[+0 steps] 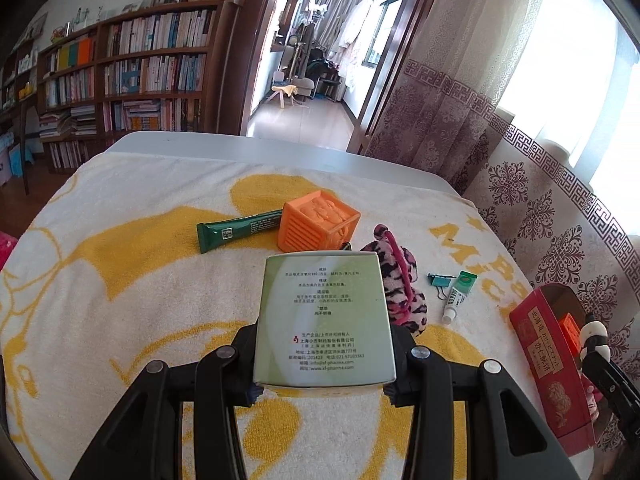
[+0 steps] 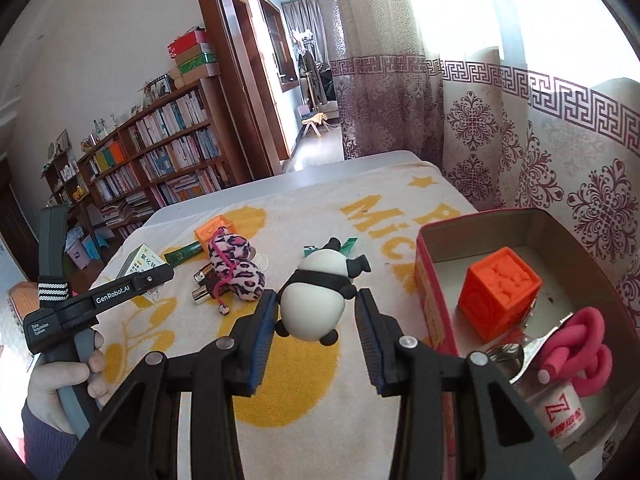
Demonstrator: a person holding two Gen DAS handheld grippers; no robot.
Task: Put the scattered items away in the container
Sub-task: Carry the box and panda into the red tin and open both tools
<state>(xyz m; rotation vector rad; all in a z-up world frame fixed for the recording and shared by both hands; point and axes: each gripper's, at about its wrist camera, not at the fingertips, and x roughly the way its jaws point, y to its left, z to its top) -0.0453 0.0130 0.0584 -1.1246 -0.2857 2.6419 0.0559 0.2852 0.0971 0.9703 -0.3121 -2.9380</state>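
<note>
My left gripper [image 1: 320,390] is shut on a green medicine box [image 1: 323,320] and holds it above the towel; it also shows in the right wrist view [image 2: 142,270]. My right gripper [image 2: 318,312] is open around a panda toy [image 2: 318,298]; the left pad touches it, the right pad stands apart. The red tin container [image 2: 428,280] at the right holds an orange cube [image 2: 500,292], a pink curler [image 2: 580,352] and a small cup [image 2: 560,412]. On the towel lie another orange cube [image 1: 318,224], a green tube [image 1: 236,232], a pink leopard plush [image 1: 404,284], a white tube [image 1: 458,296] and a binder clip [image 1: 440,280].
A yellow and white towel [image 1: 120,280] covers the table. A patterned curtain [image 2: 520,140] hangs close behind the tin. A bookshelf [image 1: 120,80] stands beyond the far edge. A gold lipstick-like item [image 2: 206,286] lies beside the plush.
</note>
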